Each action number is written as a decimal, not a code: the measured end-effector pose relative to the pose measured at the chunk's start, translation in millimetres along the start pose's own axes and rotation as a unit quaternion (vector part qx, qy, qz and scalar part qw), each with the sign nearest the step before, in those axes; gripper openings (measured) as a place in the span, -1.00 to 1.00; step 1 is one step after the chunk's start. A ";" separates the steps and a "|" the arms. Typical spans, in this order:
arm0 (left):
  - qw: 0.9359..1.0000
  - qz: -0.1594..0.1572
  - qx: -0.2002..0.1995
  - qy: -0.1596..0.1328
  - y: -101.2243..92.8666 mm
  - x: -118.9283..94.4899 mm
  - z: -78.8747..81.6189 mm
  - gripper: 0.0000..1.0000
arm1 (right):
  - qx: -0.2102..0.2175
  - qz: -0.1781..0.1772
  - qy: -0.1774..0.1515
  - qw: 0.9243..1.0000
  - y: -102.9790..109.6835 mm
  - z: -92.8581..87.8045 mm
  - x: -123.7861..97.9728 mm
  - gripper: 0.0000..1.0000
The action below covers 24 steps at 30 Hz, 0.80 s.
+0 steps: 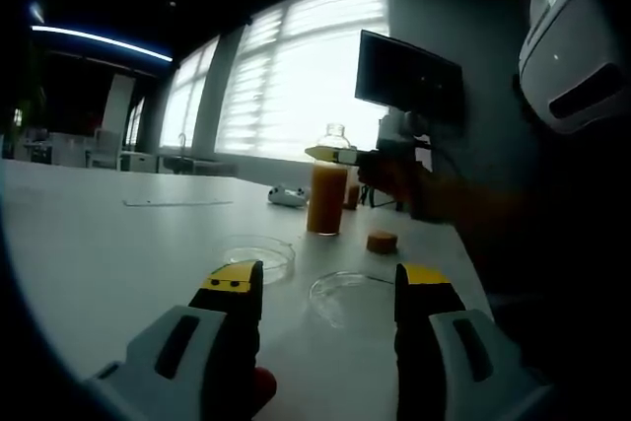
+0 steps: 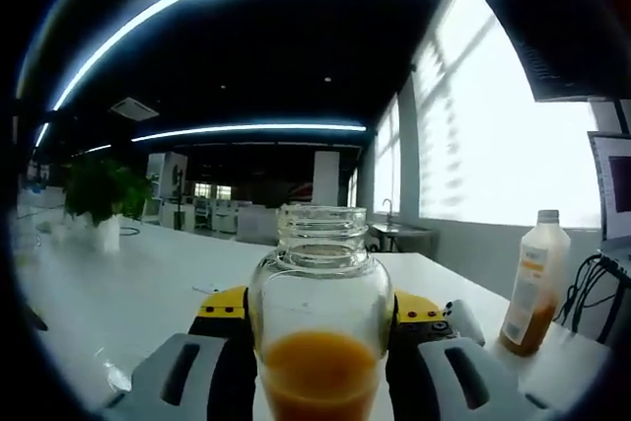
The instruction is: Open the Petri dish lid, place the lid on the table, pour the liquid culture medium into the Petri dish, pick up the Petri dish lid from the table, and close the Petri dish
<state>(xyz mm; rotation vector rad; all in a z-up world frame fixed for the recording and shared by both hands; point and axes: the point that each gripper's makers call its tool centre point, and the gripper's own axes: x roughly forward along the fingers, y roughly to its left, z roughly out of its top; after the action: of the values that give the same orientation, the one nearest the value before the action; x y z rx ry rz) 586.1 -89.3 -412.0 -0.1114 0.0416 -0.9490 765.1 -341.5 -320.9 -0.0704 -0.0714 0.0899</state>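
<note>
Left gripper (image 1: 328, 293): jaws spread, nothing between them, above bare table (image 1: 89, 244).
Right gripper (image 2: 320, 308): jaws clamped on the glass bottle (image 2: 319, 342), uncapped, upright, orange liquid low inside.
Petri dish (image 1: 259, 254): on the table, nearer the camera than the bottle (image 1: 328, 189).
Lid (image 1: 350, 295): flat beside the dish, apart.
Orange cap (image 1: 382, 242): right of the bottle, near the table's edge.
Plastic bottle (image 2: 532, 283): right of the glass bottle, well apart.
</note>
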 end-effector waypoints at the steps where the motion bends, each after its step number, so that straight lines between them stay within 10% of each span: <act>1: 1.000 0.000 0.000 0.000 0.1 0.0 0.1 -0.10 | -0.005 0.002 -0.001 1.000 1.5 0.5 0.2 -0.07; 24: 1.000 0.002 0.002 -0.001 0.4 -0.3 0.3 -0.10 | -0.149 0.022 -0.031 0.988 50.9 8.4 -9.8 -0.07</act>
<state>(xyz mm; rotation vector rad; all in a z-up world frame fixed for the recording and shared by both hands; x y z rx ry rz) 586.3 -88.8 -411.7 -0.1085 0.0369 -0.9445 750.3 -291.3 -316.9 -0.3675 -0.1456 0.1258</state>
